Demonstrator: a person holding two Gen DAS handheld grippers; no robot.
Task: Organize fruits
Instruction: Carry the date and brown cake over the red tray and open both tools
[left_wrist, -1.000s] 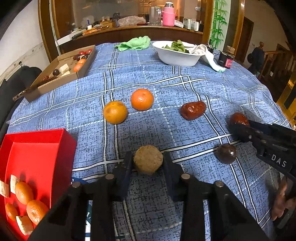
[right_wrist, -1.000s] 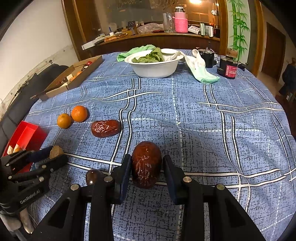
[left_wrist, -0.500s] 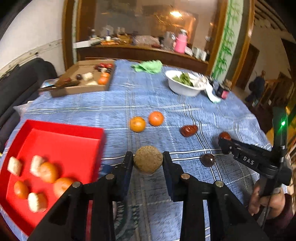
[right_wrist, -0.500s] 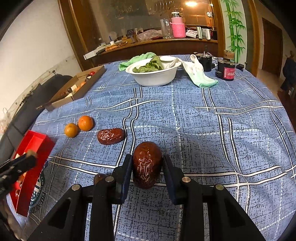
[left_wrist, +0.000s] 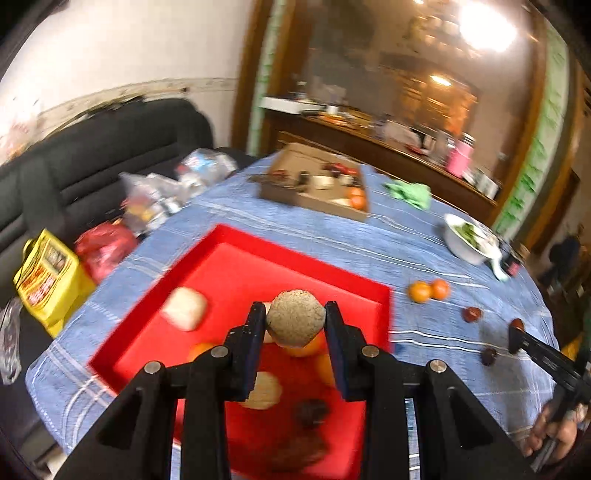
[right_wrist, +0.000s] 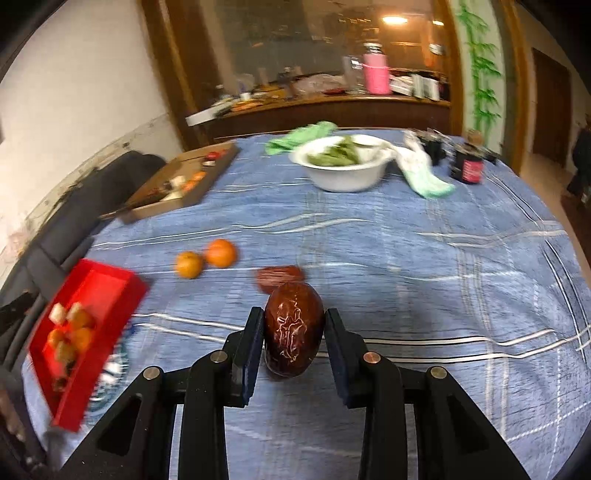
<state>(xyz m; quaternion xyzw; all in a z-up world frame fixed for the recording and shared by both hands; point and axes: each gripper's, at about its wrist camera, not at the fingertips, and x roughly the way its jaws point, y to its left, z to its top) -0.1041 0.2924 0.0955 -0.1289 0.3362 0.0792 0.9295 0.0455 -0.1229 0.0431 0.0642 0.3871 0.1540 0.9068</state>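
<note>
We hold a rough brown ball (left_wrist: 296, 318) pinched in the left hand-held gripper (left_wrist: 295, 325) above the red tray (left_wrist: 236, 258). The right hand-held gripper (right_wrist: 294, 332) pinches a date (right_wrist: 293, 328) over the worktop (right_wrist: 406, 258). Next, we judge, lower and release into the tray.

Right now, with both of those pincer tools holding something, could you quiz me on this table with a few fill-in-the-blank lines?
1. The left gripper holds a rough tan ball above the ____ tray.
2. The right gripper clamps a wrinkled dark ____ date.
3. ____ oranges lie loose on the blue tablecloth.

Missing: red; brown; Two
</note>
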